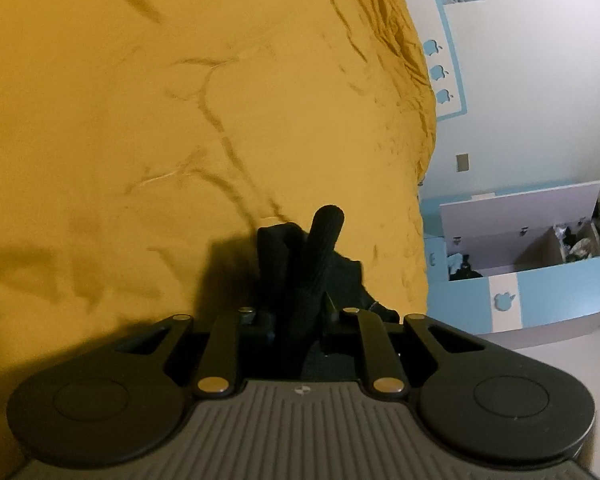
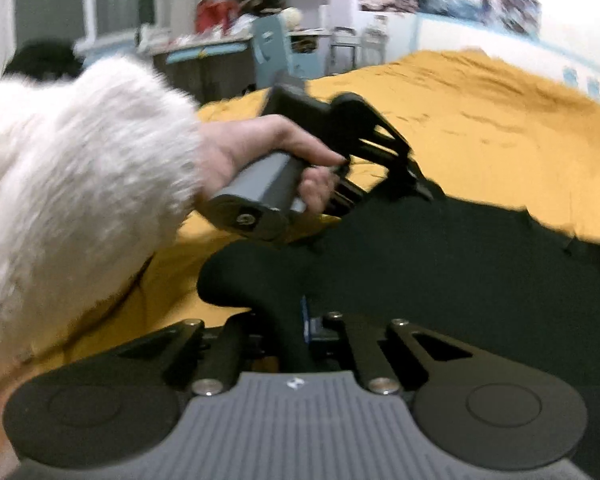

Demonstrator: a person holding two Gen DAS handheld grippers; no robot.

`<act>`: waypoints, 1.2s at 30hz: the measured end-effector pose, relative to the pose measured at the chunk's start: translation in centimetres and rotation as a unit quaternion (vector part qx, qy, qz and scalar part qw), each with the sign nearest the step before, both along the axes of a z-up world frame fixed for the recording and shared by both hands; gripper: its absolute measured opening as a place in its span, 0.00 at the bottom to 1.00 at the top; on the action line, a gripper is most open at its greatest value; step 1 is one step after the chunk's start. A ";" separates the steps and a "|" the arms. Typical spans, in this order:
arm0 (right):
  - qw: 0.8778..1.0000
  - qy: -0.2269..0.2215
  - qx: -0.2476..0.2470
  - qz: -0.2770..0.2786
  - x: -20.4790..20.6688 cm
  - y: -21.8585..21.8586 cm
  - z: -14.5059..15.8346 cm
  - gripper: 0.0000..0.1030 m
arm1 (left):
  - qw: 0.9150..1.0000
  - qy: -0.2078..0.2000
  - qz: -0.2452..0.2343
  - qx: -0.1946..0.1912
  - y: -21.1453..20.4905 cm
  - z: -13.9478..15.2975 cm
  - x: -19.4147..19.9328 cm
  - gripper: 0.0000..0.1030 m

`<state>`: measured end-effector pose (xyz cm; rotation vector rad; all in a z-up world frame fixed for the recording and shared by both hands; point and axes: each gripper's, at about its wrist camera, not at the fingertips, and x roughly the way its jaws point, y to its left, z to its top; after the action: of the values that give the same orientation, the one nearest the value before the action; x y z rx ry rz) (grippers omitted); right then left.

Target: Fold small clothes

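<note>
A small black garment (image 2: 452,264) lies stretched over the mustard-yellow bedspread (image 2: 460,112). My left gripper (image 1: 300,256) is shut on a bunched edge of the black cloth (image 1: 342,276), a little above the bedspread (image 1: 180,120). It also shows in the right wrist view (image 2: 420,188), held in a hand with a white fluffy sleeve (image 2: 72,184), clamping the garment's far edge. My right gripper (image 2: 288,320) is shut on the garment's near rounded edge (image 2: 236,280); its fingertips are hidden in the black cloth.
The bed's edge drops off at the right in the left wrist view. Beyond it stands an open blue-and-white toy box (image 1: 532,264) on the floor by a white wall. A cluttered desk and shelves (image 2: 236,32) stand past the bed.
</note>
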<state>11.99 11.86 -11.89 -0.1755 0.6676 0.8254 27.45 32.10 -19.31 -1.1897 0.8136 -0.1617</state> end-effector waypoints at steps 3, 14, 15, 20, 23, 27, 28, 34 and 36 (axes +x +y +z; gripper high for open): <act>0.999 0.018 0.034 -0.030 0.7 -3.2 1.5 0.00 | 0.999 -0.001 0.007 0.034 -1.6 2.7 0.4 0.18; 0.979 0.021 0.133 -0.154 1.4 -18.4 4.5 0.00 | 0.988 -0.034 -0.065 0.135 -14.7 10.5 6.2 0.18; 0.976 0.021 0.141 -0.167 1.4 -19.9 4.6 0.00 | 0.986 -0.039 -0.070 0.147 -16.2 11.1 6.8 0.18; 0.958 0.019 0.172 -0.228 1.1 -26.5 4.3 0.00 | 0.978 -0.058 -0.084 0.183 -23.2 11.8 9.0 0.18; 0.947 0.026 0.189 -0.260 1.1 -30.0 3.7 0.00 | 0.978 -0.058 -0.099 0.176 -27.1 10.9 10.5 0.18; 0.930 0.032 0.199 -0.306 1.1 -34.1 2.7 0.00 | 0.977 -0.062 -0.108 0.171 -31.1 10.2 12.0 0.18; 0.926 0.036 0.202 -0.316 1.2 -34.9 2.3 0.00 | 0.977 -0.062 -0.111 0.172 -32.1 10.1 12.5 0.18; 0.898 0.049 0.225 -0.376 1.2 -39.3 0.8 0.00 | 0.972 -0.062 -0.143 0.177 -35.9 9.4 14.4 0.18; 0.889 0.055 0.231 -0.390 1.4 -39.8 0.6 0.00 | 0.969 -0.063 -0.153 0.184 -37.1 9.3 14.8 0.18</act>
<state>13.43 -27.91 -11.24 0.5552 0.5581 0.1905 42.29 -4.99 -10.04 -0.6943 0.8683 -0.3207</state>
